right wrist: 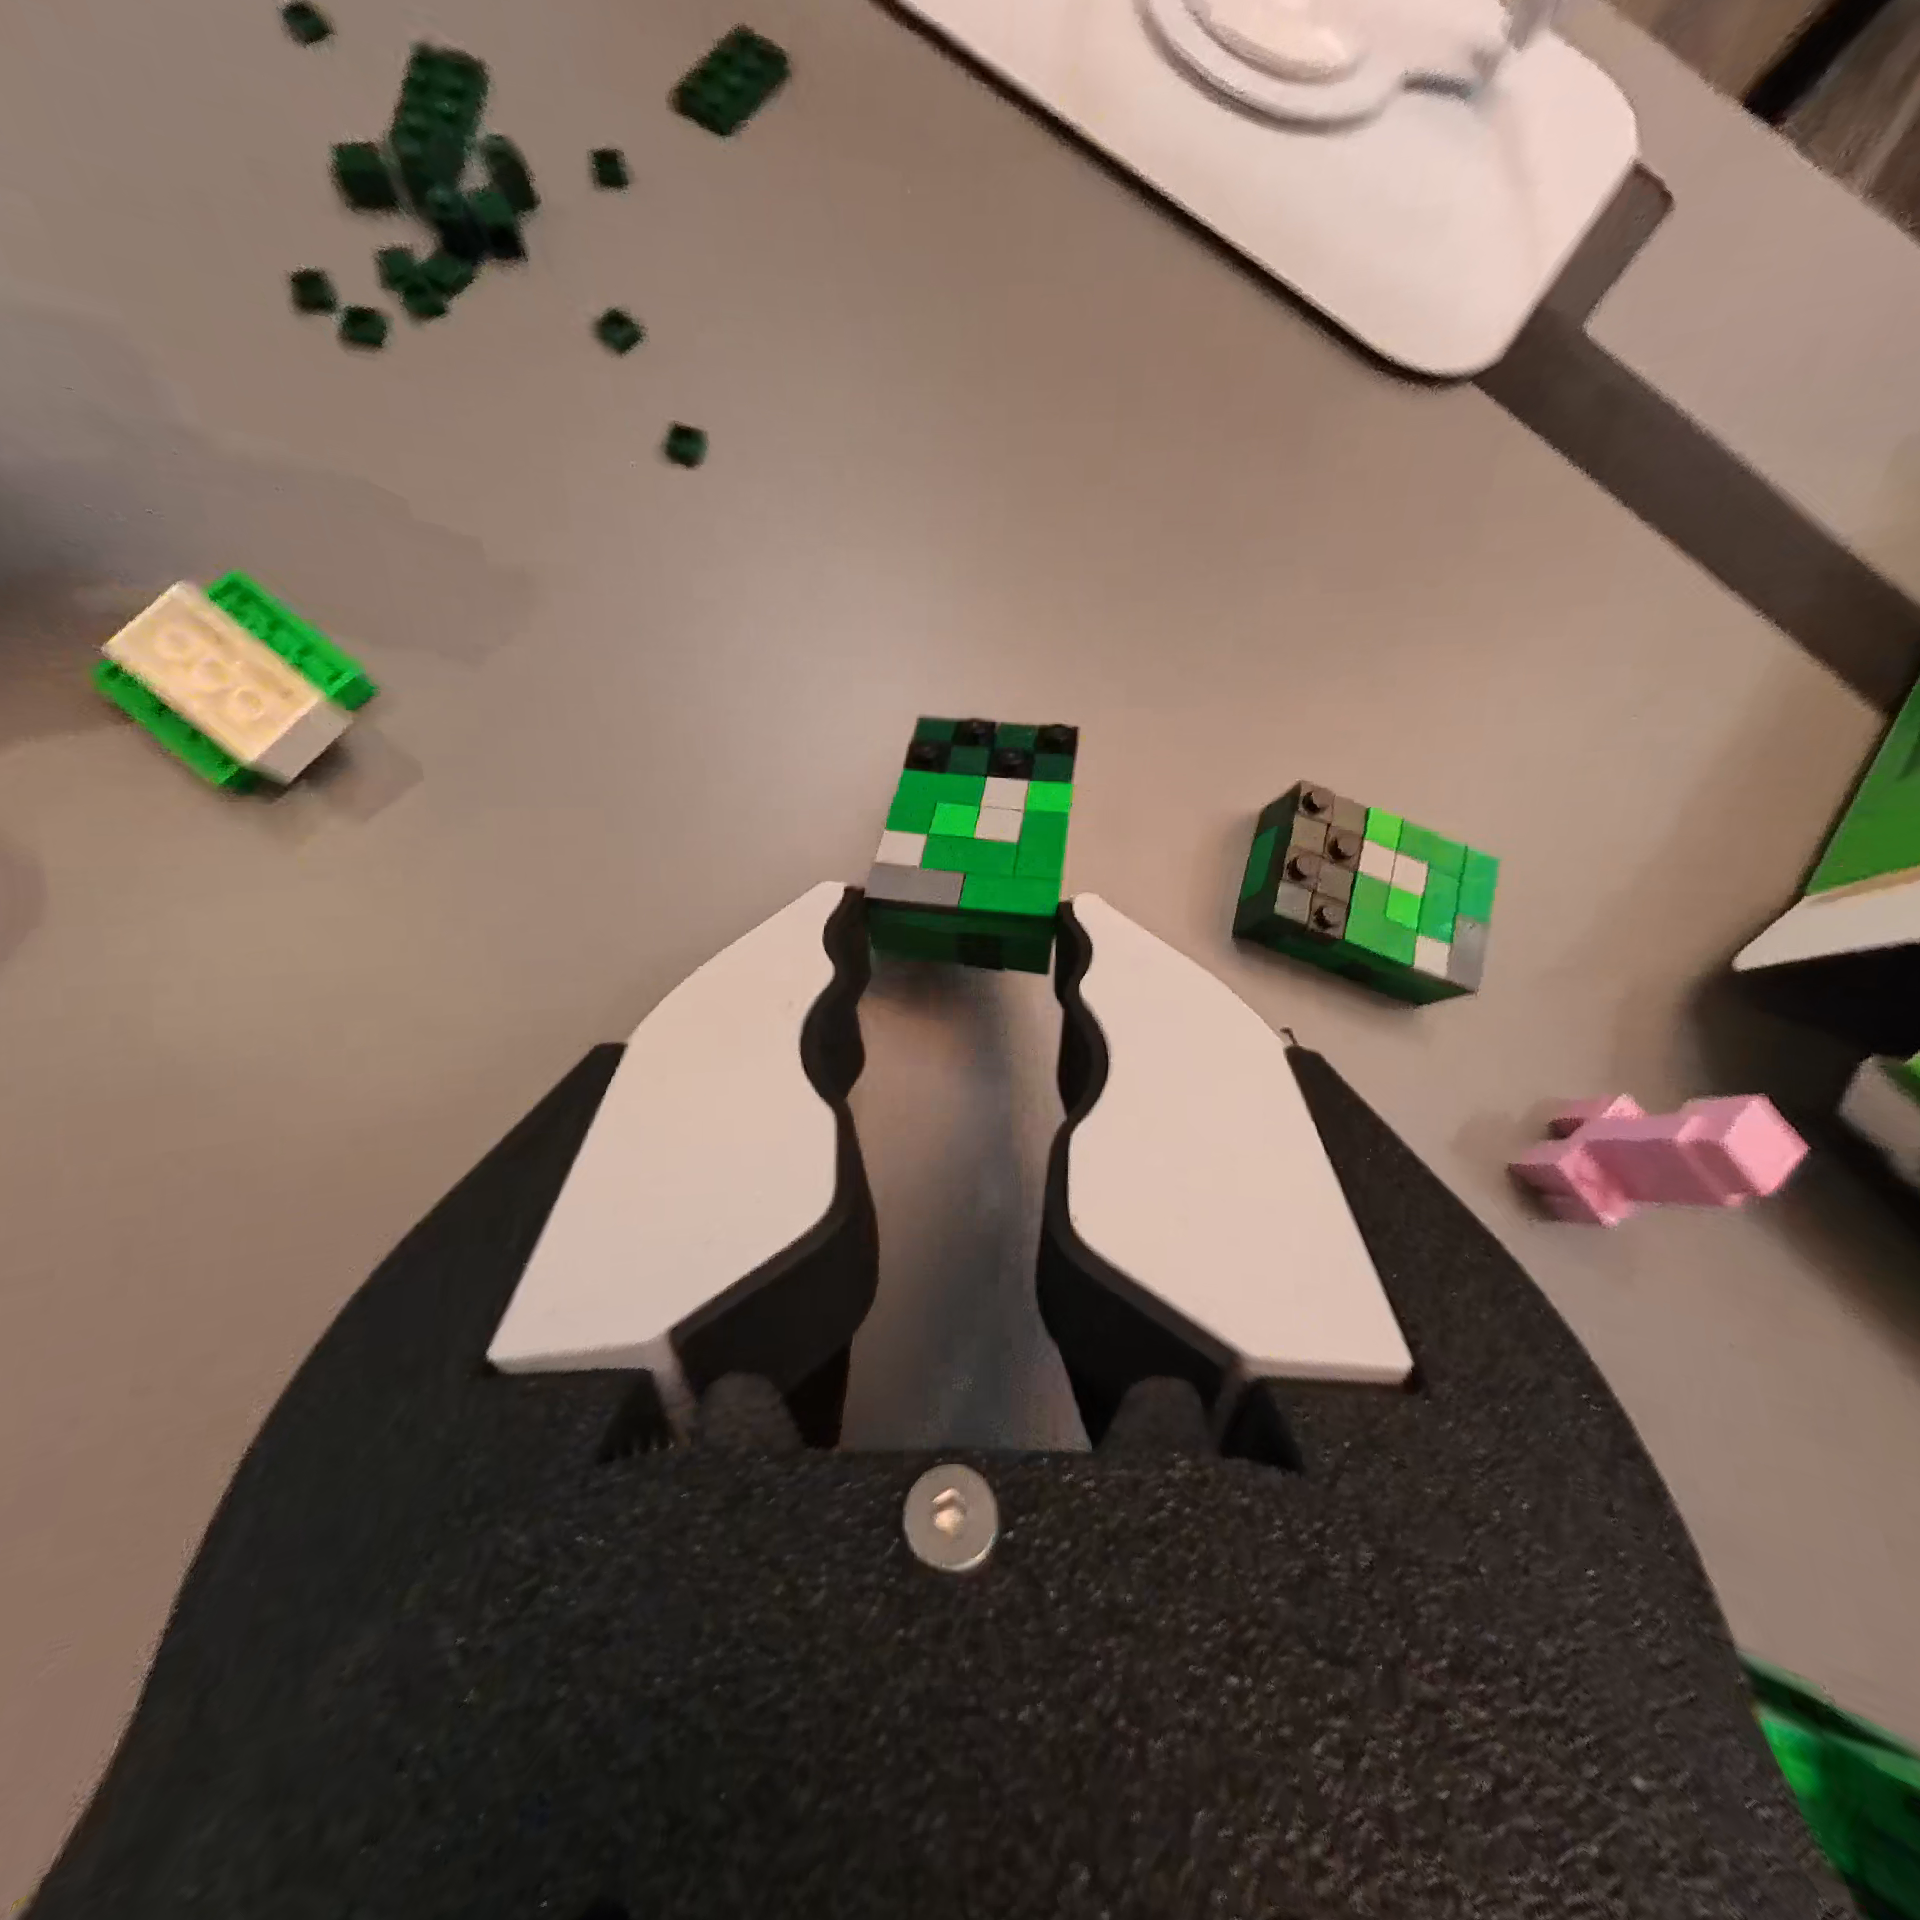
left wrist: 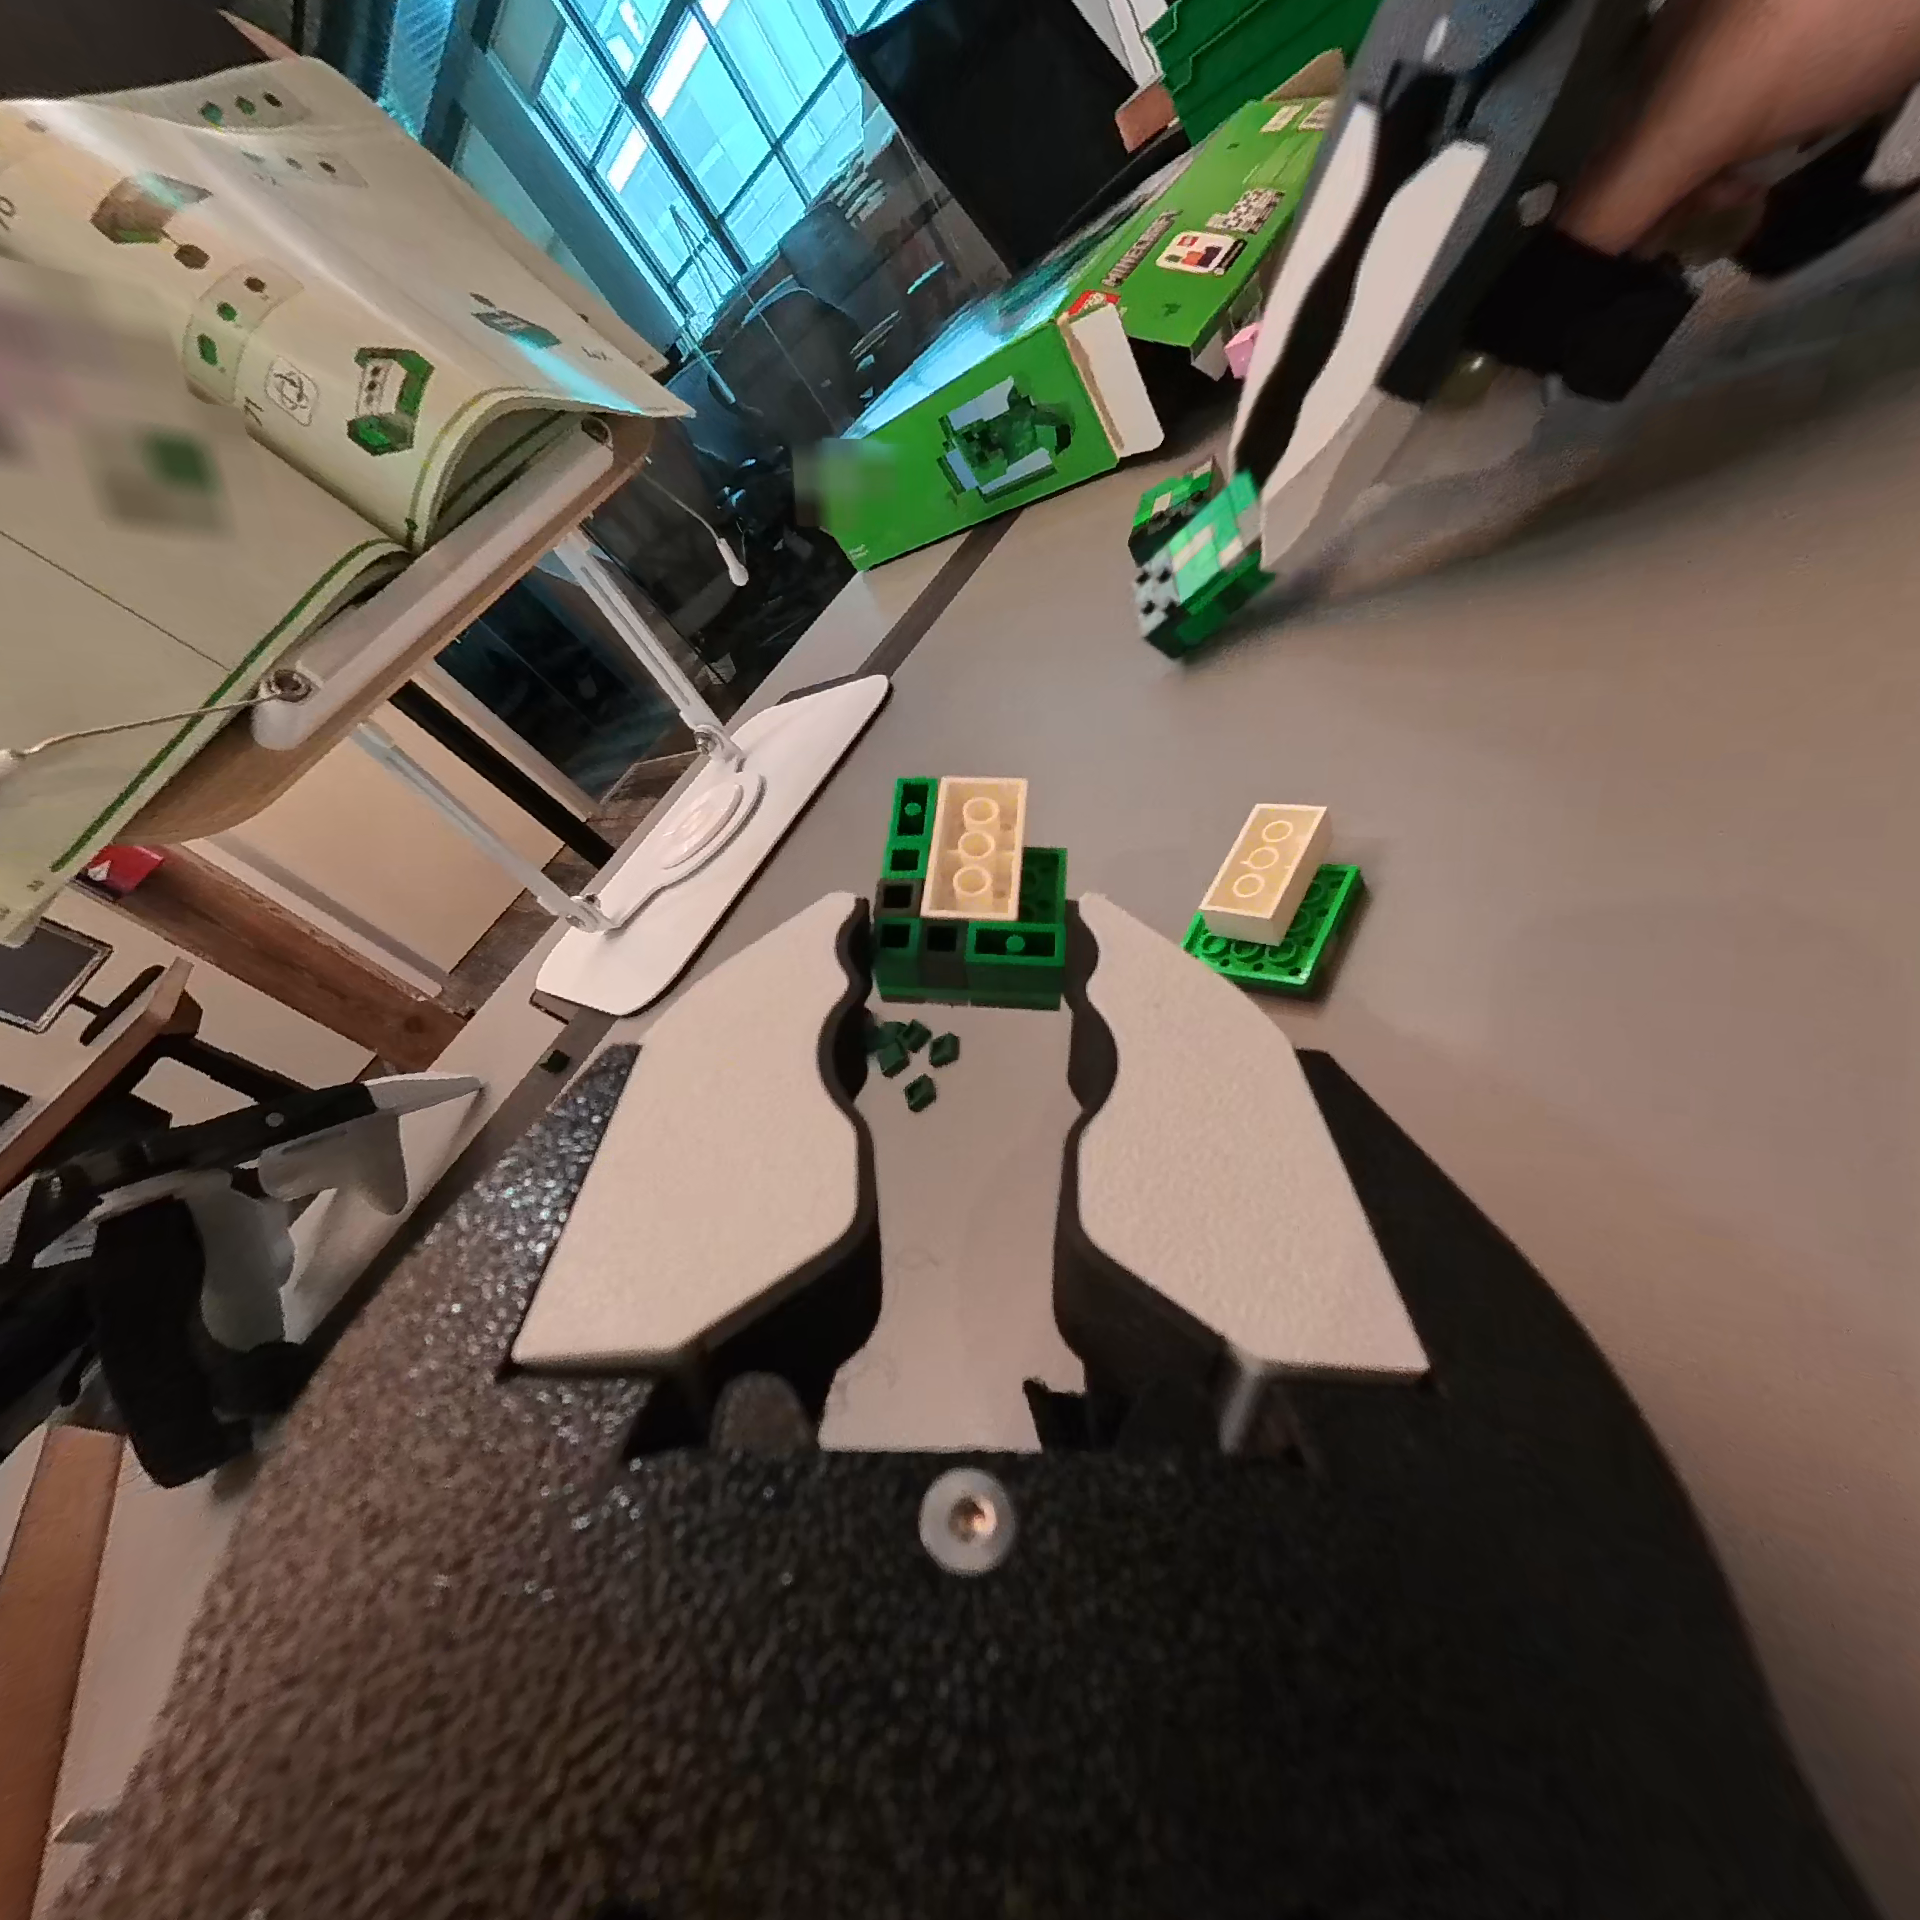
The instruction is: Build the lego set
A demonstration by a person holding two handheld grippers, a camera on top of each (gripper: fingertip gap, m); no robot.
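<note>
1. Left wrist view: the left tongs [left wrist: 966, 935] stand fairly wide, their tips on either side of a green block assembly [left wrist: 971, 935] topped by a cream brick, which sits on the grey desk [left wrist: 1507, 1039]; whether the pads touch it I cannot tell.
2. Open desk stretches to the right of that assembly, apart from a flat green plate carrying a cream brick [left wrist: 1273, 904] lying near it.
3. A few small dark green pieces [left wrist: 914, 1049] lie between the fingers, just on the near side of the assembly.
4. To the left the desk edge runs close, with the white base of a stand [left wrist: 727, 842] at the edge; the stand carries an open instruction booklet [left wrist: 260, 343] overhead.
5. Far off lies a green set box [left wrist: 997, 416], and the right tongs [left wrist: 1252, 488] come in from the upper right, held by a hand [left wrist: 1714, 114].
6. Right wrist view: the right tongs [right wrist: 961, 914] are narrowed onto a mottled green tiled block [right wrist: 977, 847], gripping its near end from both sides.
7. A second mottled block [right wrist: 1366, 894] lies just right of it, a pink figure [right wrist: 1662, 1153] nearer on the right, and a scatter of dark green bricks [right wrist: 436, 197] far left.
8. The tong fingers have white outer faces and wavy black inner pads; the tiled blocks are smooth with studs at the far end.
</note>
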